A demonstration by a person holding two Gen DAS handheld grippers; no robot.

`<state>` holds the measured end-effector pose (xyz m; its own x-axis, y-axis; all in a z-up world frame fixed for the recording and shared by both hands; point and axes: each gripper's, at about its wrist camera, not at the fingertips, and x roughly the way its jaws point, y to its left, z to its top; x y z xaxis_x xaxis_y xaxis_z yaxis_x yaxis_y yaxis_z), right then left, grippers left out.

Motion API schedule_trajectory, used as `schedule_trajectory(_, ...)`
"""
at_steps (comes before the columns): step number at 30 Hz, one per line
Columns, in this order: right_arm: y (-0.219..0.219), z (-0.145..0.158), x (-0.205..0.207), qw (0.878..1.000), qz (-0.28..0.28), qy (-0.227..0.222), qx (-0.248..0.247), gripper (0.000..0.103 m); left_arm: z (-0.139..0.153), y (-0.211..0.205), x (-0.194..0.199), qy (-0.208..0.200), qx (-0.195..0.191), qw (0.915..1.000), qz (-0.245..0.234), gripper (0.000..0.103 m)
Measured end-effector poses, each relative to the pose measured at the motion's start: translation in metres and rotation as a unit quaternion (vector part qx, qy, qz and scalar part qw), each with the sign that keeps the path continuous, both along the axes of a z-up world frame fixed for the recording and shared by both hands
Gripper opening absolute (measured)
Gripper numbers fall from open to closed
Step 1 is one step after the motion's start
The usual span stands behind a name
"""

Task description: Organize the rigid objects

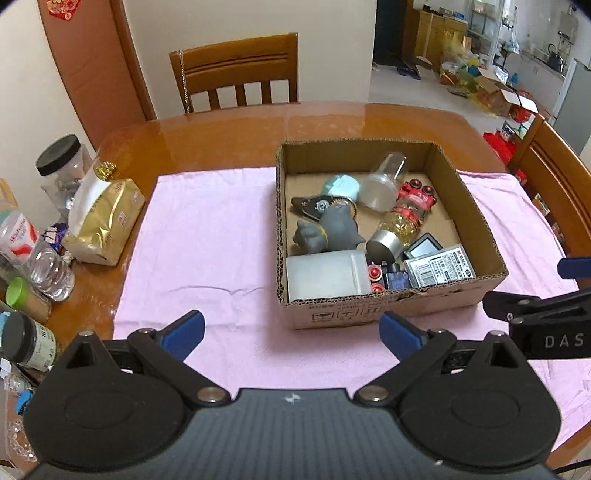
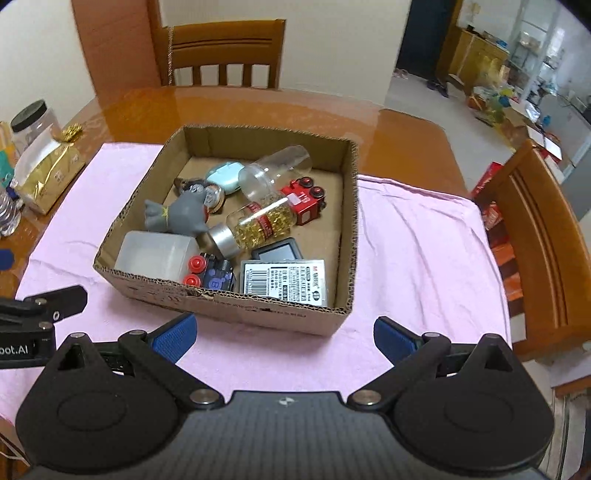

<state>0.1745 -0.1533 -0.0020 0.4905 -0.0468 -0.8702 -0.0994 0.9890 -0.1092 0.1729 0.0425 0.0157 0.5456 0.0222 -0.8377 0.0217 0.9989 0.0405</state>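
The left gripper (image 1: 291, 334) stood with its blue-padded jaws spread wide and nothing between them, above the pink cloth (image 1: 207, 240). The right gripper (image 2: 283, 334) was equally wide apart and empty. Just beyond both sat the open brown cardboard box (image 2: 258, 314) on the cloth, holding a grey animal figurine (image 2: 181, 214), a clear bottle of gold capsules (image 2: 258, 225), a red toy truck (image 2: 304, 201), a frosted white plastic container (image 2: 155, 254) and a barcoded grey pack (image 2: 284, 282).

Wooden table (image 1: 221, 140), wooden chair (image 1: 236, 74), cream wall (image 1: 221, 22)
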Motion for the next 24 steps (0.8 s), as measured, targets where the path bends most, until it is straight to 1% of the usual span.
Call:
schedule_trajectory(5,-0.001,0.014,-0.004,1.0,-0.014,-0.013,0.003,0.103,0.013,-0.005,-0.004,-0.018,0.007,0.9998,-0.001,0.1)
schedule_trajectory(10,-0.005,0.026,-0.006,0.999,-0.023,-0.026,0.011,0.103,0.017,-0.01,-0.003,-0.018,0.01,0.9998,-0.003,0.1)
schedule_trajectory(24,-0.004,0.029,-0.007,0.999,-0.03,-0.03,0.017,0.103,0.014,-0.013,-0.001,-0.011,0.007,0.9999,-0.003,0.1)
